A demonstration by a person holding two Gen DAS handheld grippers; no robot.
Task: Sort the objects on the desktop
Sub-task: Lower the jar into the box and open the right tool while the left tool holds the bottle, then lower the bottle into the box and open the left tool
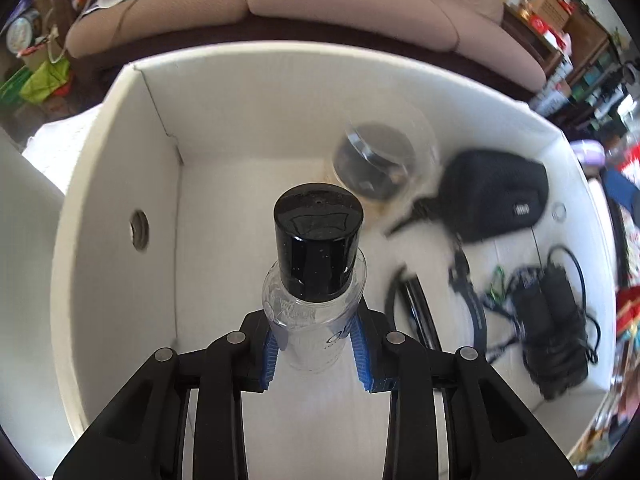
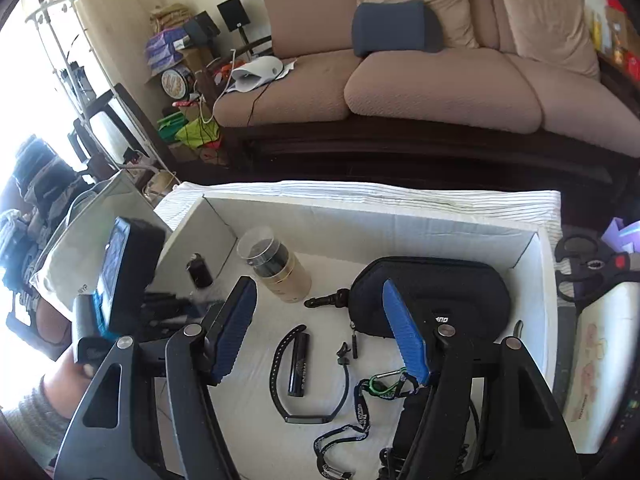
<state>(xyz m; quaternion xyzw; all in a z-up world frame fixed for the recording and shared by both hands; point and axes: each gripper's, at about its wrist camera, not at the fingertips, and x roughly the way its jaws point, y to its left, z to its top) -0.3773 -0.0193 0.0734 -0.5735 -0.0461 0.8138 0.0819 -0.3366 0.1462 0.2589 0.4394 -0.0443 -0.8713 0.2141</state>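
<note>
- My left claw [image 1: 318,350] grips a clear bottle [image 1: 314,304], black cap up, over the white box [image 1: 116,208].
- My right claw [image 2: 320,332] is released, nothing between the pads, above the box floor.
- Under it: flashlight [image 2: 299,364], strap [image 2: 280,376], lanyard [image 2: 360,412].
- Further in: black pouch [image 2: 448,292], jar [image 2: 276,268] lying on its side.

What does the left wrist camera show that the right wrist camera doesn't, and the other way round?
Only the left wrist view shows the clear bottle close up, gripped by its body in the left gripper.

Only the right wrist view shows the right gripper with open, empty jaws, the black wristband and the sofa's blue cushion.

Both show the white box, the lidded jar and the black pouch.
</note>
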